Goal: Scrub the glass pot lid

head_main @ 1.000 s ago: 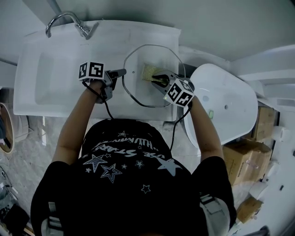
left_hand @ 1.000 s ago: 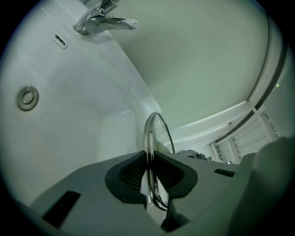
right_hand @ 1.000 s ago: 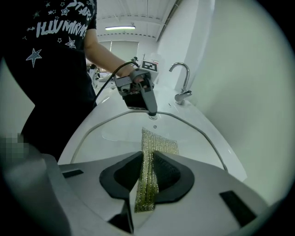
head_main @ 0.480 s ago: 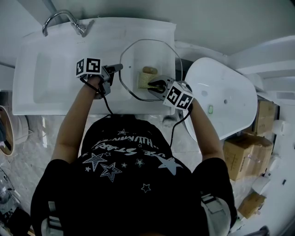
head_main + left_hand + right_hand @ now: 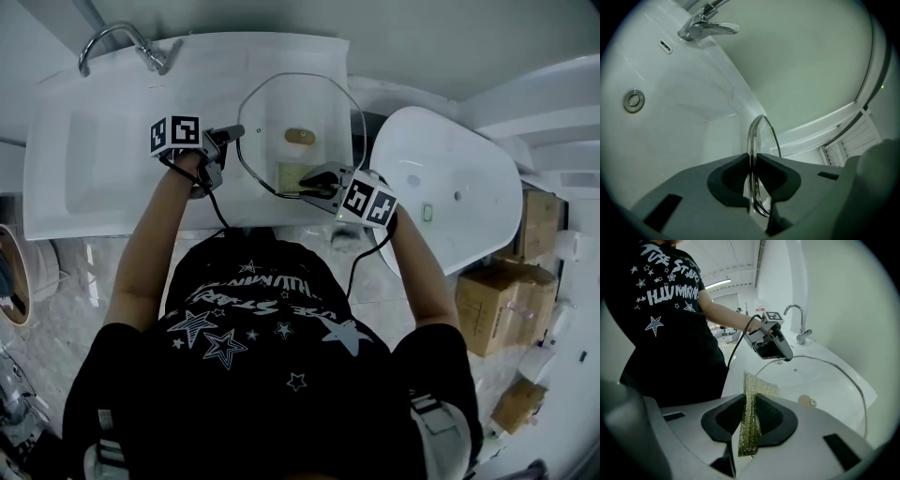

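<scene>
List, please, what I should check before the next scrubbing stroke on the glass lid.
1. The left gripper grips the glass lid: ok, its pads press on the rim.
2. The right gripper holds the scouring pad: ok, the pad is pinched between the jaws.
3. The pad is over the glass: ok, in the head view it lies inside the lid's near edge.
4. The pad presses on the glass: cannot tell.
5. The knob is clear of the pad: ok, they are apart.
6. There is water or soap on the lid: cannot tell.
</scene>
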Demonstrator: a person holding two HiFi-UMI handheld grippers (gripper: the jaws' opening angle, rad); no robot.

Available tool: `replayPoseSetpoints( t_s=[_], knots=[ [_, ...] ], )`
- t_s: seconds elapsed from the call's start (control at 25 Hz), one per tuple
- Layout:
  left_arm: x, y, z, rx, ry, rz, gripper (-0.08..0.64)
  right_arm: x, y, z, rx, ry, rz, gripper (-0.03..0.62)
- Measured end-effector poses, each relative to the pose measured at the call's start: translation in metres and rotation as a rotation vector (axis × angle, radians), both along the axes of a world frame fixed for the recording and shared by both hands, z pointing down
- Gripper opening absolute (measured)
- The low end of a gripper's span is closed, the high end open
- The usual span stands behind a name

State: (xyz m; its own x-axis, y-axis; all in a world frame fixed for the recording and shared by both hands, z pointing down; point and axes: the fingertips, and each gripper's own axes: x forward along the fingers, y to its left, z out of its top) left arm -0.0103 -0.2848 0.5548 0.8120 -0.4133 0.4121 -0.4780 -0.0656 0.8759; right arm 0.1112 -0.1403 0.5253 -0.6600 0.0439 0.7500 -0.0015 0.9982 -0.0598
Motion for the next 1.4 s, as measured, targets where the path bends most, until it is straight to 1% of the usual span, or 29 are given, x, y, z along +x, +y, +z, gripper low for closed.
replayPoseSetpoints(
  t_s=[0.32,0.4,0.48,0.6,0.68,0.92,1.04,1.12,1.24,1.4],
  knots=[
    [-0.001,-0.001,0.000,0.001,-0.001,-0.001,0.058,0.003,0.022,-0.010,-0.140,-0.033,0.009,0.072],
    [-0.001,-0.001,0.000,0.002,0.001,0.001,0.058,0.004,0.022,-0.012,-0.144,-0.036,0.015,0.072],
    [0.000,-0.001,0.000,0.000,0.004,0.003,0.058,0.004,0.017,-0.015,-0.124,-0.053,0.032,0.072],
    [0.000,0.000,0.002,-0.008,0.009,0.002,0.058,0.005,-0.001,-0.025,-0.074,-0.086,0.078,0.072],
    [-0.001,0.000,0.002,-0.010,0.011,-0.001,0.058,0.007,-0.024,-0.031,-0.020,-0.090,0.105,0.072],
    [0.000,0.000,0.001,-0.013,0.010,0.005,0.058,0.007,-0.103,-0.047,0.237,-0.040,0.174,0.071],
    [0.000,0.000,0.001,-0.017,0.012,0.009,0.058,0.003,-0.131,-0.046,0.364,0.023,0.149,0.071],
    [0.000,-0.001,0.002,-0.020,0.014,0.013,0.058,-0.001,-0.143,-0.041,0.416,0.053,0.120,0.071],
    [0.000,-0.003,0.001,-0.023,0.019,0.015,0.058,-0.010,-0.157,-0.032,0.452,0.078,0.075,0.071],
    [0.000,-0.003,0.001,-0.027,0.022,0.018,0.058,-0.016,-0.172,-0.021,0.471,0.103,0.036,0.071]
  ],
)
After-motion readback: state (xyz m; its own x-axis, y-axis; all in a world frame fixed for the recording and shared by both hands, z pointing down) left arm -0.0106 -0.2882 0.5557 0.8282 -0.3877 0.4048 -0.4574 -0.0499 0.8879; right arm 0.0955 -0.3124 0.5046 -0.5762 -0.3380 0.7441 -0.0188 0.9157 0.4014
